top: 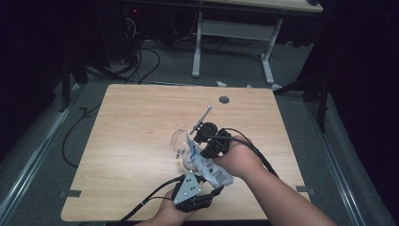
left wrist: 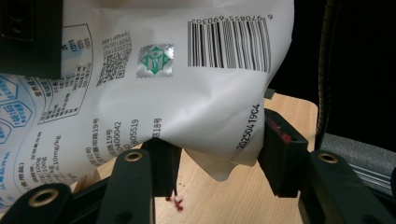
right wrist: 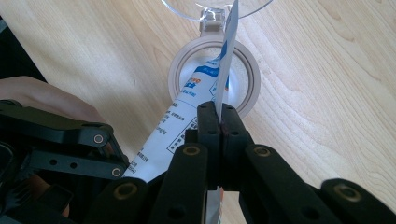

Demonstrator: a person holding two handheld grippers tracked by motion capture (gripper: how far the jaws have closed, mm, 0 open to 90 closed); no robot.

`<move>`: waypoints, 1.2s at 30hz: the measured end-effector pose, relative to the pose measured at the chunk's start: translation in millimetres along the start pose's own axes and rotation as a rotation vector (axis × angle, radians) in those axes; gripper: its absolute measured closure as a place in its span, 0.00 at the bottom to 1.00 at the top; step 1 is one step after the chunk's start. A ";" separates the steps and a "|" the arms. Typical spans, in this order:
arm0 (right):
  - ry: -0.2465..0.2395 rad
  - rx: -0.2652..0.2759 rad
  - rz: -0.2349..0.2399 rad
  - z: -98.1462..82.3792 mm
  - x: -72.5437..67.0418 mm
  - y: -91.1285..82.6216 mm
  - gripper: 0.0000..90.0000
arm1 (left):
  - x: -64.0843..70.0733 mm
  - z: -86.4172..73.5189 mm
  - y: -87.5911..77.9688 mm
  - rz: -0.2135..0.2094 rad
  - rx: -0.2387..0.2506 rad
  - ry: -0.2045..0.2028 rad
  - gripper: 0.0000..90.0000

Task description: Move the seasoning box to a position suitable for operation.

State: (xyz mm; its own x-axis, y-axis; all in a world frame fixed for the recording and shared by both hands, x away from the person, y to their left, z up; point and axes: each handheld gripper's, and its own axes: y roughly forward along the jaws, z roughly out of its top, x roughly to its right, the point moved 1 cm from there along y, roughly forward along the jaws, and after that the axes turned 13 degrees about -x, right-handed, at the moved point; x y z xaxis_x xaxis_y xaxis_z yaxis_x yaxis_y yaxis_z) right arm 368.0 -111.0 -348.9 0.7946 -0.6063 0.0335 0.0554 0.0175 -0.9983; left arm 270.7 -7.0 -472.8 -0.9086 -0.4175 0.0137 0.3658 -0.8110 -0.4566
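As I hold the pouch over the jar, scene: the table (top: 141,117) seen from the high view, with the work just off its centre toward 5 o'clock.
Pouch (top: 210,168): white, printed, with a barcode; it is stretched between my two claws and slanted, its upper end toward 11 o'clock and its lower end toward 5 o'clock.
Jar (right wrist: 175,81): a round, pale-rimmed jar standing on the table directly under the pouch's narrow end.
Lid (right wrist: 187,11): clear, hinged and swung open at 12 o'clock of the rim in the right gripper view.
Right claw (right wrist: 219,116): jaws fully together, pinching the thin edge of the pouch just above the jar mouth.
Left claw (left wrist: 217,158): jaws partly apart, with the bulky bottom fold of the pouch squeezed between both pads; it sits at 6 o'clock of the pouch in the high view.
Done: the lid is open, the pouch is lifted off the table, and its narrow end is aimed into the jar.
Not legible: whether the pouch is cut open, or whether anything is passing into the jar.
Left, by my judgement: raise the bottom end to empty the pouch, draw it away, then shut the lid.
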 end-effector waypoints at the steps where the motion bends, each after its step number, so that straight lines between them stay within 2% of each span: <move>1: 0.000 -0.001 -0.001 0.1 0.0 0.1 1.00 | -0.1 0.0 -0.1 0.001 0.000 0.001 0.59; 36: 0.001 0.007 -0.002 0.0 1.0 -1.4 1.00 | -0.4 2.5 -3.0 -0.007 0.018 -0.002 0.60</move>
State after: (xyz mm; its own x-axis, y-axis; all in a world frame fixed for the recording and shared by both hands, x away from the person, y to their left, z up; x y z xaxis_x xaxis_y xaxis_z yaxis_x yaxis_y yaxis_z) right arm 368.7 -111.6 -347.5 0.7941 -0.6067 0.0353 0.0612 0.0219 -0.9979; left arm 270.5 -5.4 -469.2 -0.9106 -0.4128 0.0185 0.3632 -0.8211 -0.4403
